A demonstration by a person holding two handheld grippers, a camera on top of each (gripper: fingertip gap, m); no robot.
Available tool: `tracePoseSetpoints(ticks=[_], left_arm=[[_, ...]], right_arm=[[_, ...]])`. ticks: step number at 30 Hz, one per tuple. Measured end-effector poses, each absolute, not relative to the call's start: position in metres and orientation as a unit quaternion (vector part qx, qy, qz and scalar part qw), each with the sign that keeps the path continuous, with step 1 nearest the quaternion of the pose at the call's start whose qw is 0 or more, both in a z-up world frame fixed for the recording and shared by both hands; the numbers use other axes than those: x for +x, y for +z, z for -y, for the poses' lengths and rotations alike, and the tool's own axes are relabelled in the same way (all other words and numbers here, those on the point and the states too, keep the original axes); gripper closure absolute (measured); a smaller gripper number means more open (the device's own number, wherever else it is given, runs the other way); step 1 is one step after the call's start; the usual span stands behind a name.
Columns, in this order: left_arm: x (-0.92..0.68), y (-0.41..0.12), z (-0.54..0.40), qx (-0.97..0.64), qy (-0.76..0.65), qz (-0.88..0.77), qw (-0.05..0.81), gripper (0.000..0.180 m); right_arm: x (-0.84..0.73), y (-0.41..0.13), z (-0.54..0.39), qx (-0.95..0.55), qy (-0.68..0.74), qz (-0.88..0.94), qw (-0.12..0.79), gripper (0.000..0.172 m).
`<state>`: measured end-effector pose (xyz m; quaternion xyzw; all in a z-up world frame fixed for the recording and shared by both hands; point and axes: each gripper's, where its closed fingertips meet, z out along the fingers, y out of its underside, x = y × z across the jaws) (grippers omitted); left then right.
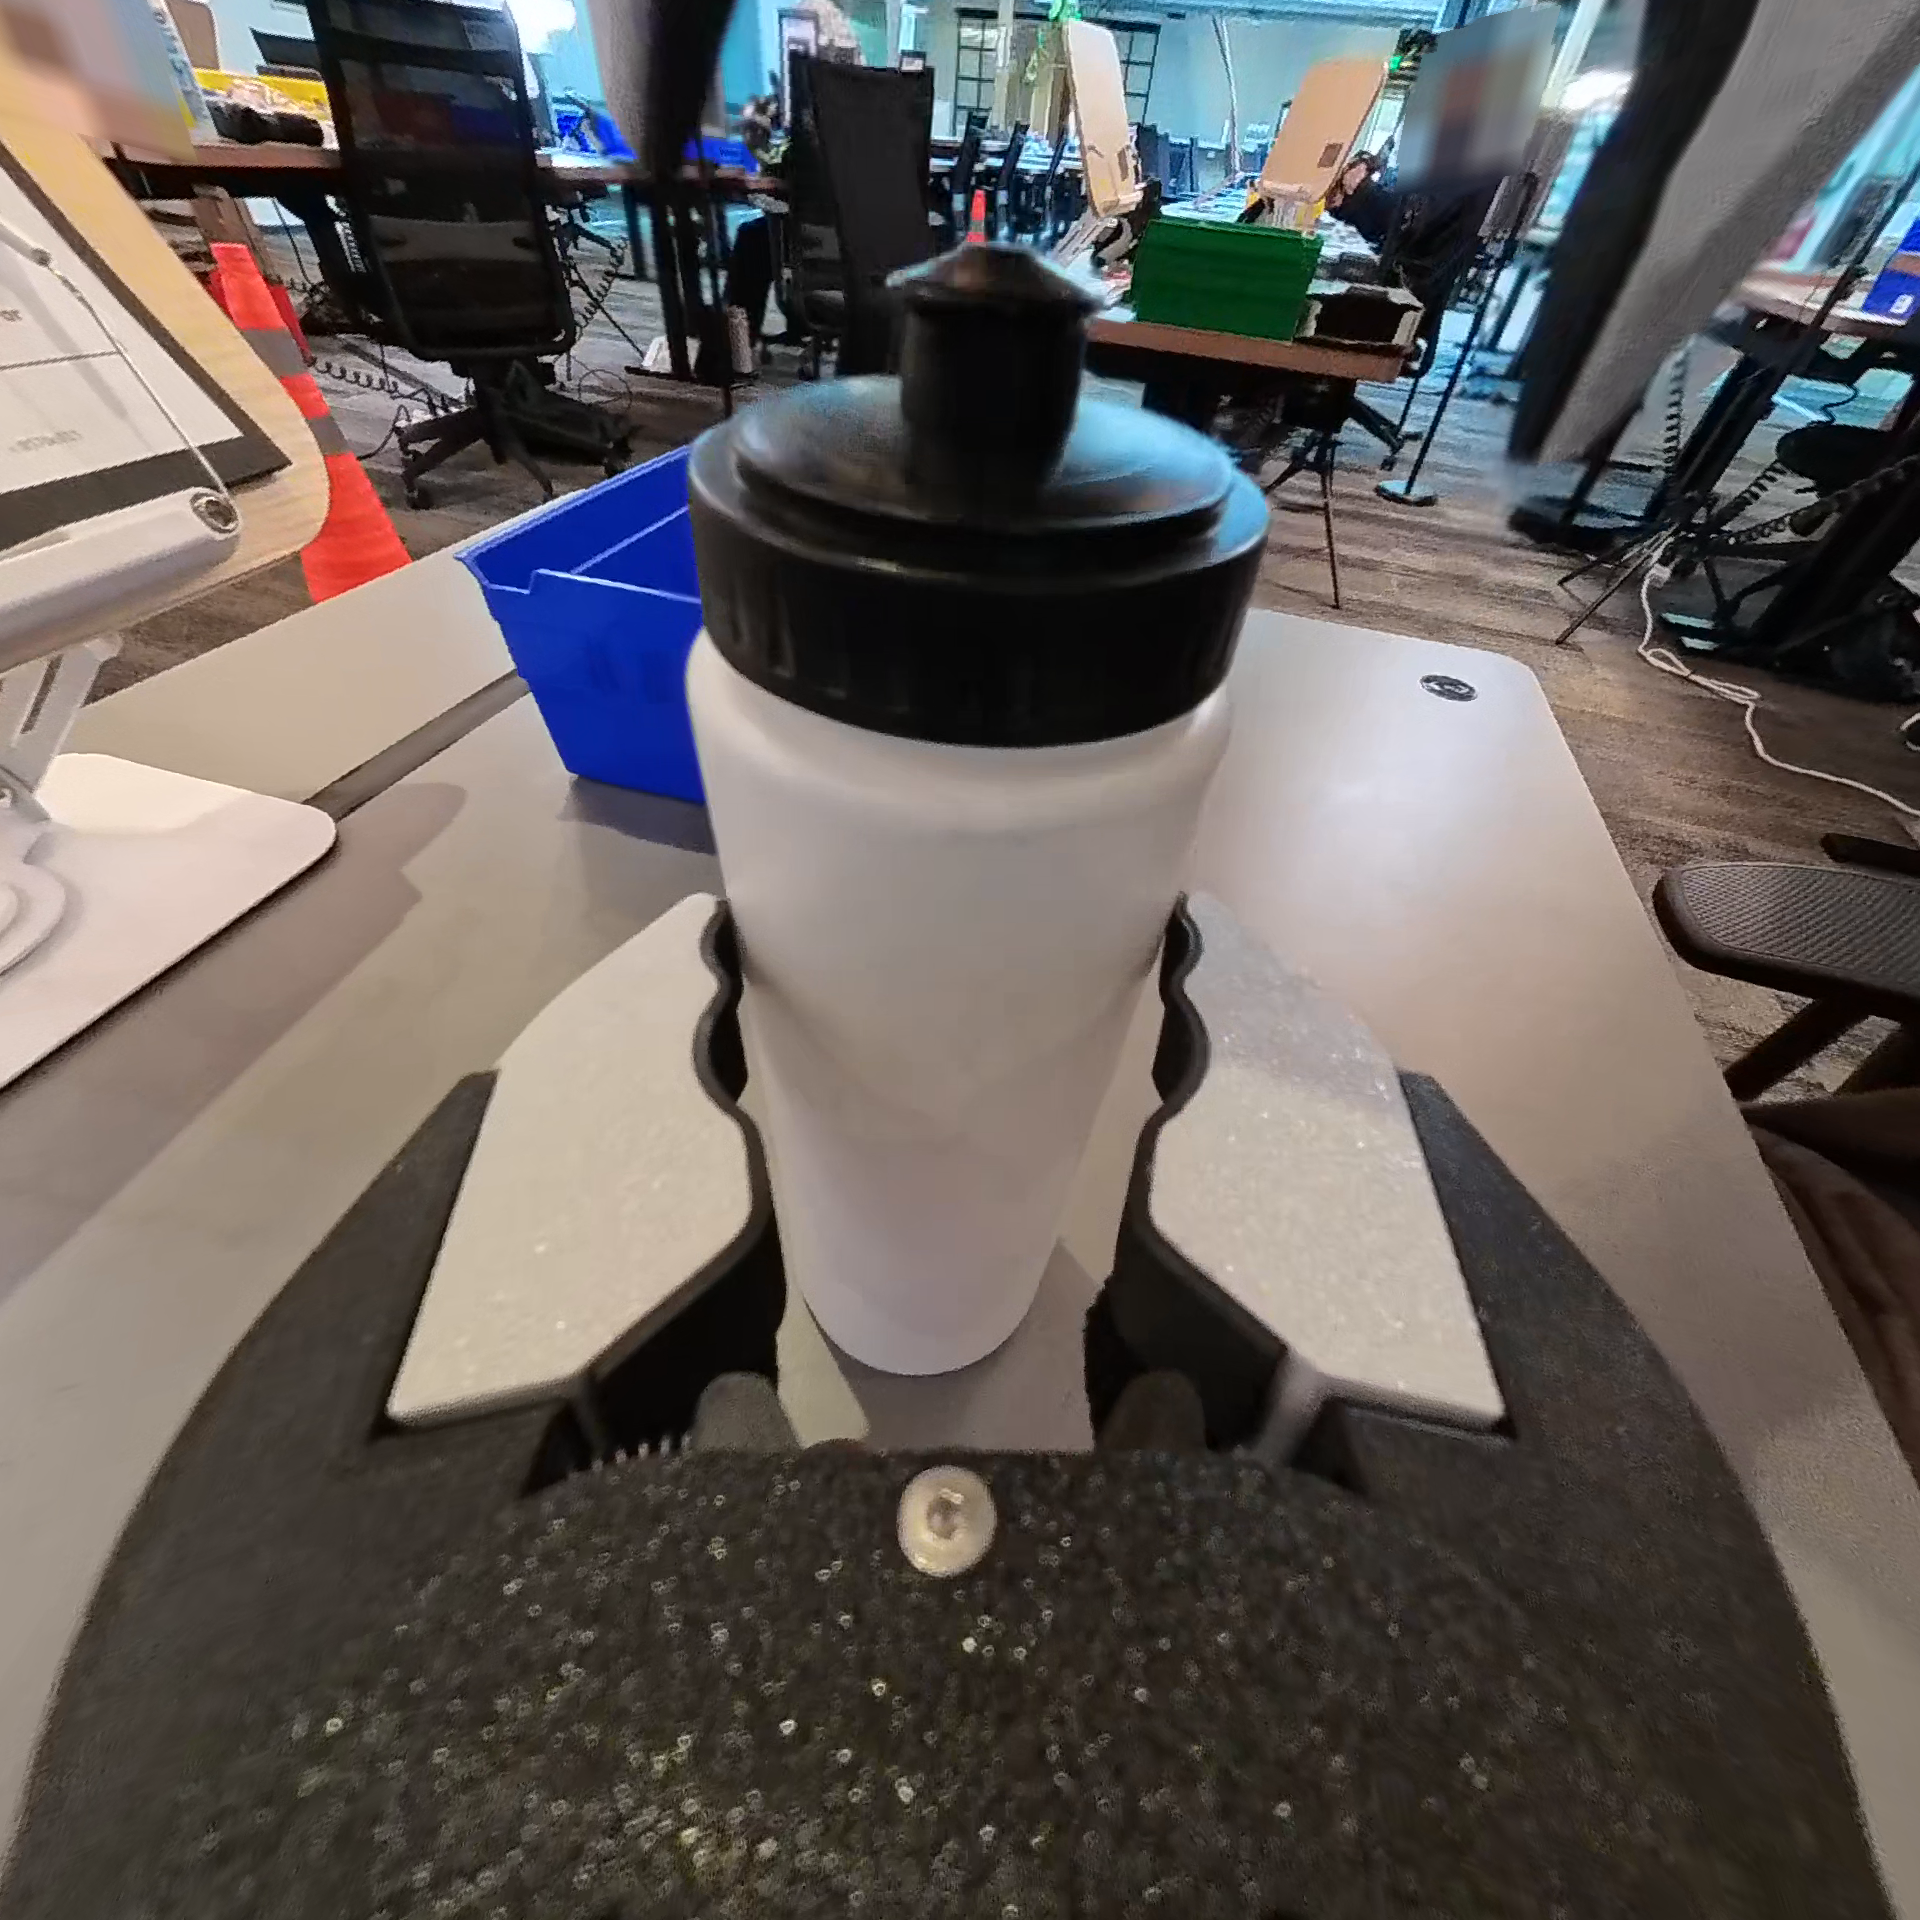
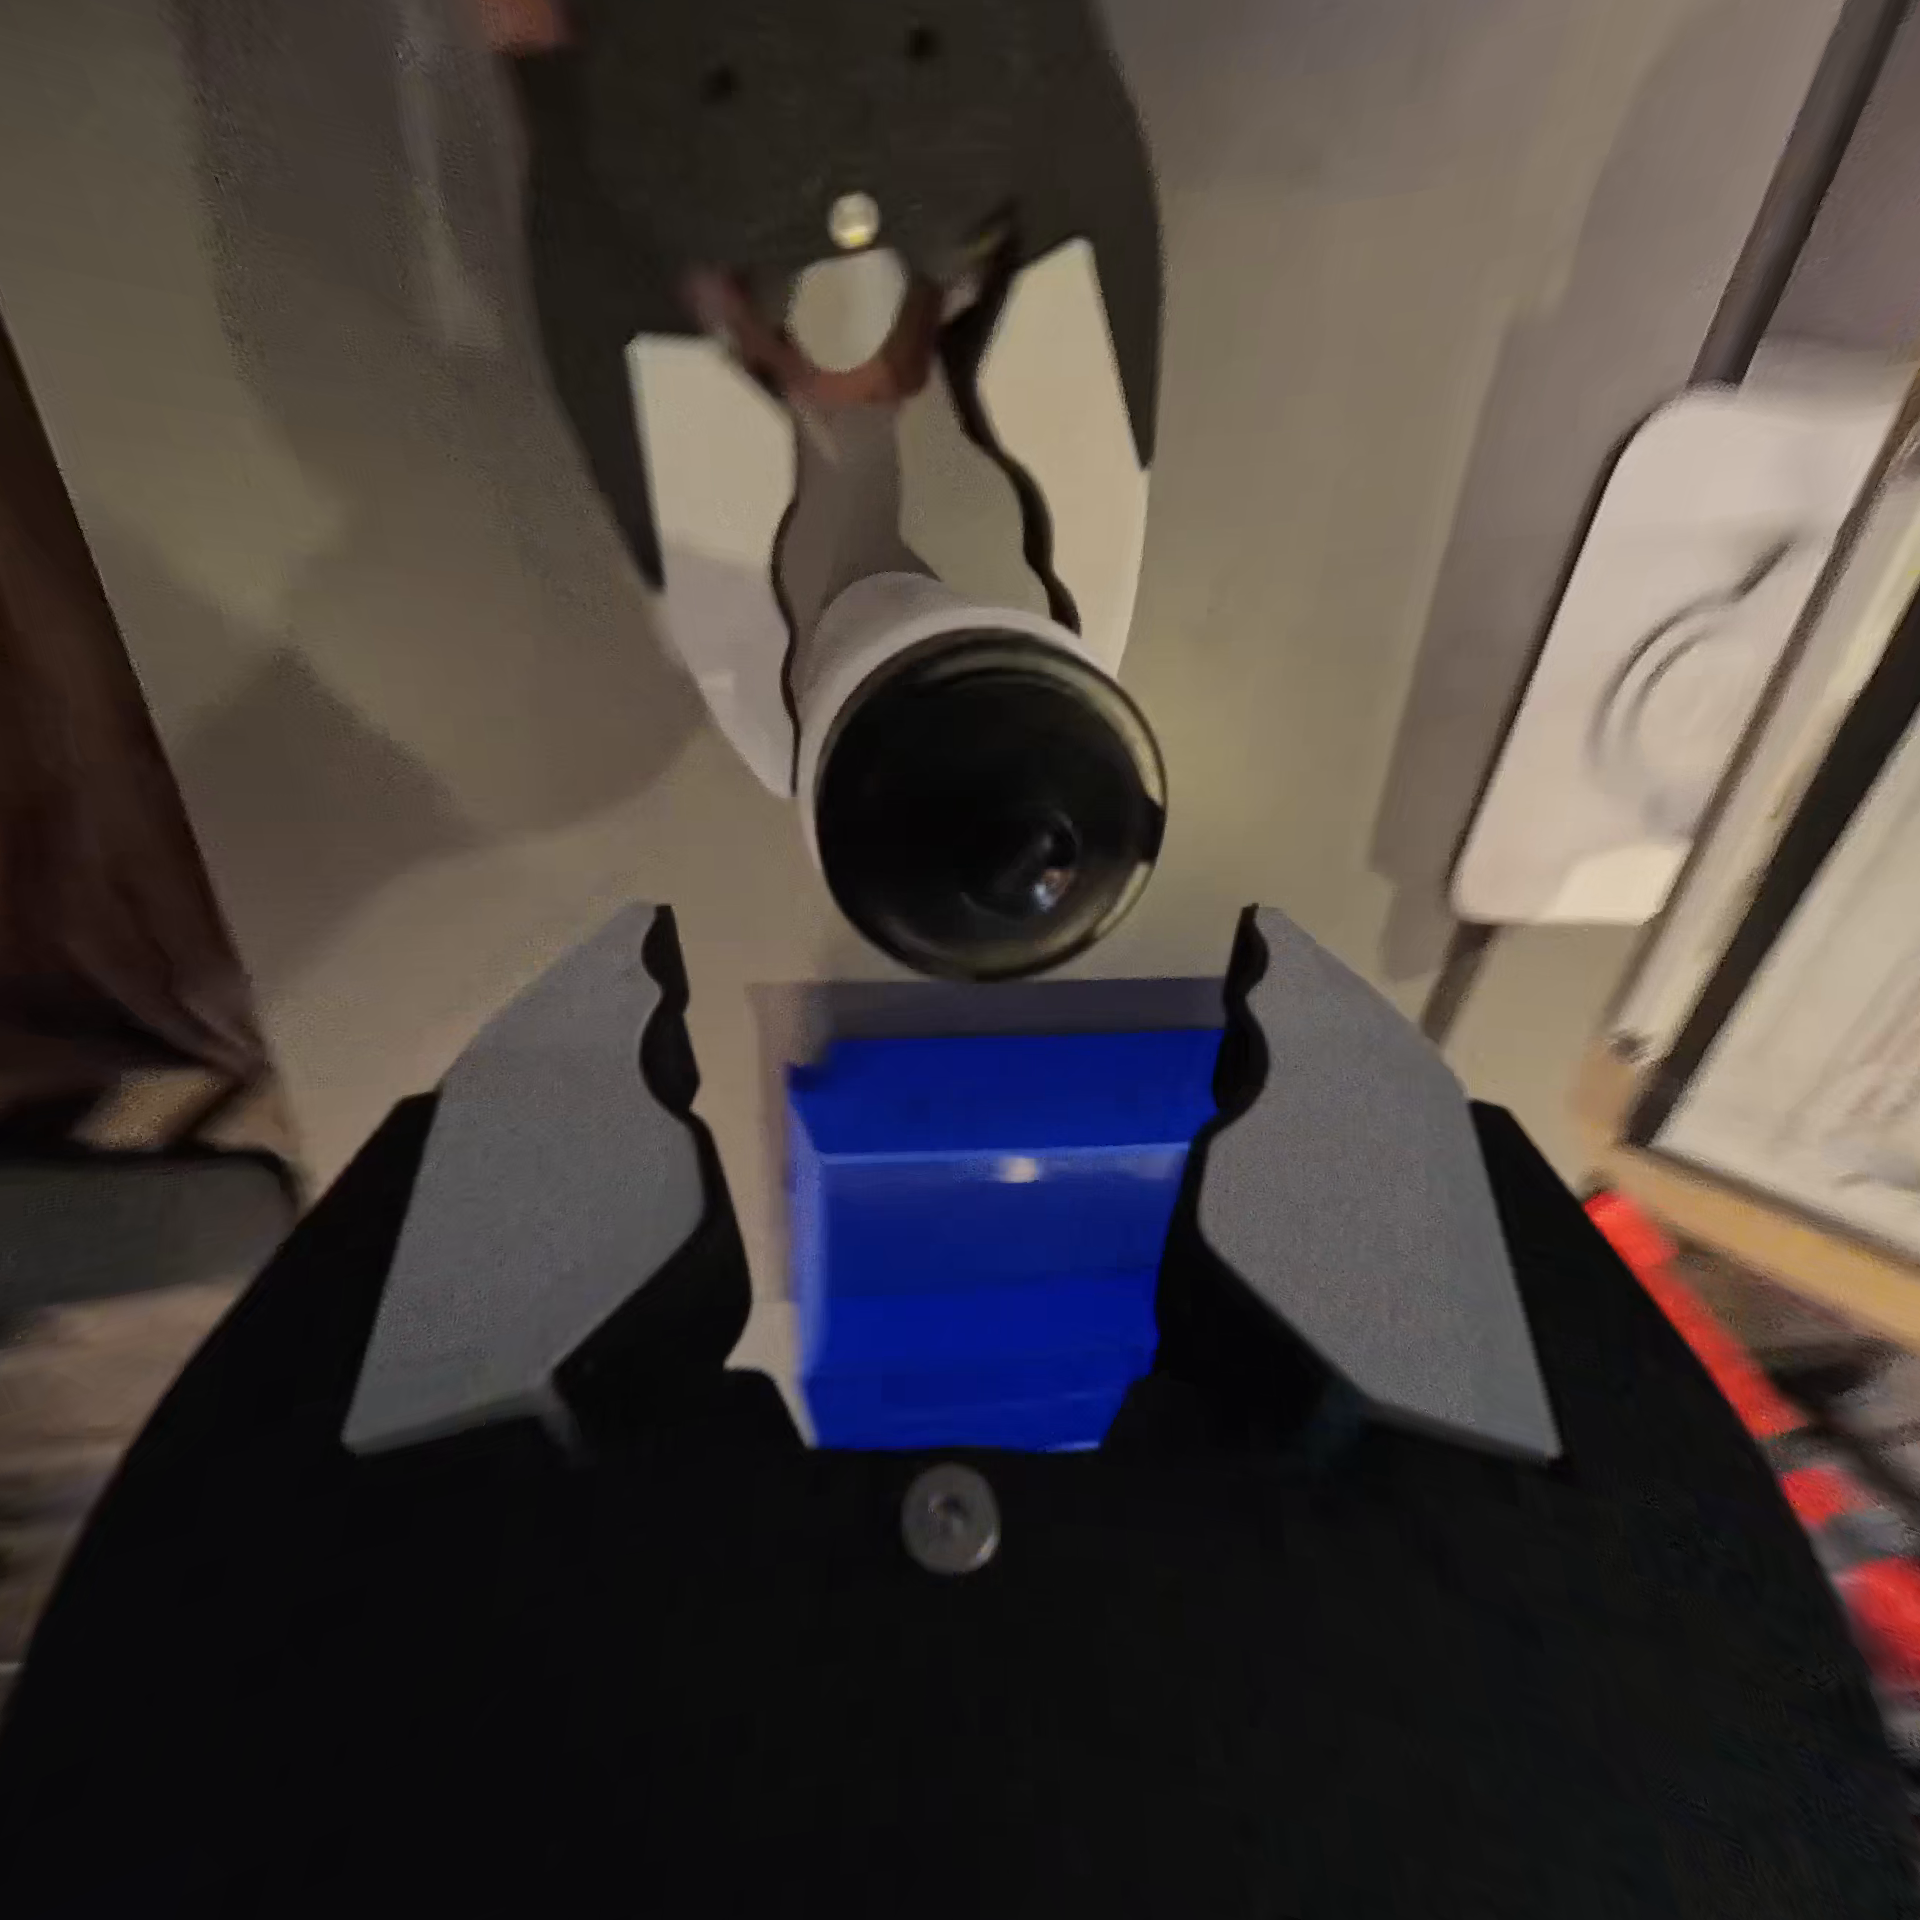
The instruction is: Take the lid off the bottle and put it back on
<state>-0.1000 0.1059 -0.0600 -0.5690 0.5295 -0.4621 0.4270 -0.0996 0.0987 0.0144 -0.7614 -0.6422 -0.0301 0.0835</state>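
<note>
Above the bench (image 1: 1455, 831), the left gripper (image 1: 951, 997) pinches the white bottle (image 1: 966, 935); its black lid (image 1: 977, 582) sits on, while the right gripper (image 2: 956, 997) hangs spread, empty.

No legible marking appears on the bottle (image 1: 956, 935) or its lid (image 1: 977, 582). Printed lines stand on the tablet screen (image 1: 94, 384) at the left edge of the desk (image 1: 1455, 935), and a small round emblem (image 1: 1451, 687) sits near the far right corner; their content is not reproduced.
</note>
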Motion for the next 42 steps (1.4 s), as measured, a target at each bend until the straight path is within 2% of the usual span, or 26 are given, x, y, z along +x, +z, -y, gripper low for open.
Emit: tracePoseSetpoints(ticks=[3,13,20,25,28,42], left_arm=[[-0.1,-0.06,-0.105,-0.556,-0.475,-0.531,0.429,0.104],[-0.104,-0.059,-0.095,-0.53,-0.499,-0.554,0.404,0.104],[-0.105,-0.06,-0.092,-0.526,-0.501,-0.564,0.393,0.104],[-0.107,-0.06,-0.09,-0.53,-0.496,-0.562,0.397,0.104],[-0.109,-0.06,-0.091,-0.537,-0.491,-0.558,0.398,0.104],[-0.101,-0.061,-0.091,-0.561,-0.472,-0.551,0.399,0.104]], right_arm=[[-0.092,0.03,-0.103,-0.681,-0.043,0.724,0.102,0.085],[-0.093,0.009,-0.103,-0.563,0.052,0.824,0.034,0.084],[-0.115,0.003,-0.099,-0.447,0.08,0.89,0.041,0.095],[-0.117,-0.002,-0.094,-0.416,0.096,0.904,0.017,0.104],[-0.119,-0.002,-0.094,-0.441,0.101,0.892,0.018,0.104],[-0.107,-0.003,-0.094,-0.753,0.027,0.658,-0.002,0.104]])
